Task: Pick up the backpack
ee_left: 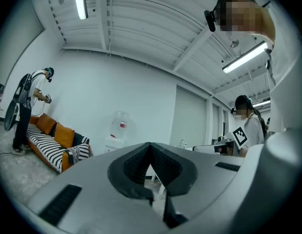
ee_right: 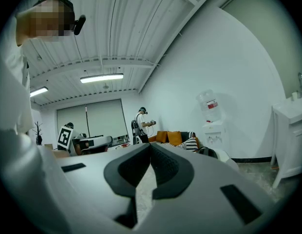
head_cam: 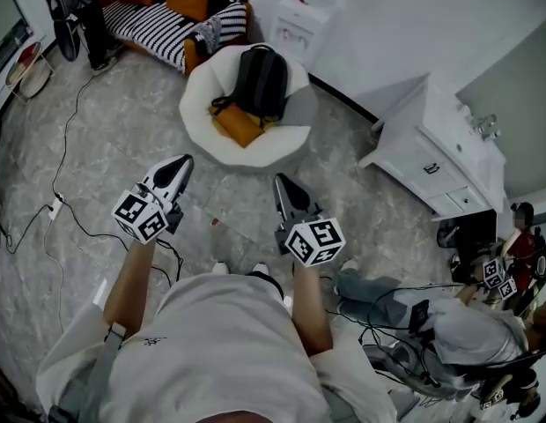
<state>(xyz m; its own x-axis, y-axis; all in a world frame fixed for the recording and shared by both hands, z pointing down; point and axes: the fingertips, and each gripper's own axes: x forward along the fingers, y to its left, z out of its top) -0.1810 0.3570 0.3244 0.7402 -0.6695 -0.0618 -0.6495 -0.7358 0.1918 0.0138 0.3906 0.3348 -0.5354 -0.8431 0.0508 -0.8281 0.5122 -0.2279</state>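
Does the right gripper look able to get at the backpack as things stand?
Probably yes, after stepping closer: the right gripper is short of the backpack on the white round chair, with only bare floor between. Its jaws are shut and empty, so they must open first.

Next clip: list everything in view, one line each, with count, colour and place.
backpack: one, black, upright in the round chair
round chair: one, white, floor ahead of both grippers
cushion: one, orange, in the chair, in front of the backpack
sofa: one, striped with orange cushions, far left
water dispenser: one, white, behind the chair
cabinet: one, white, right
cables: several, dark, floor at left
another person: one, light top, lower right
left gripper: one, grey, jaws shut, empty
right gripper: one, grey, jaws shut, empty
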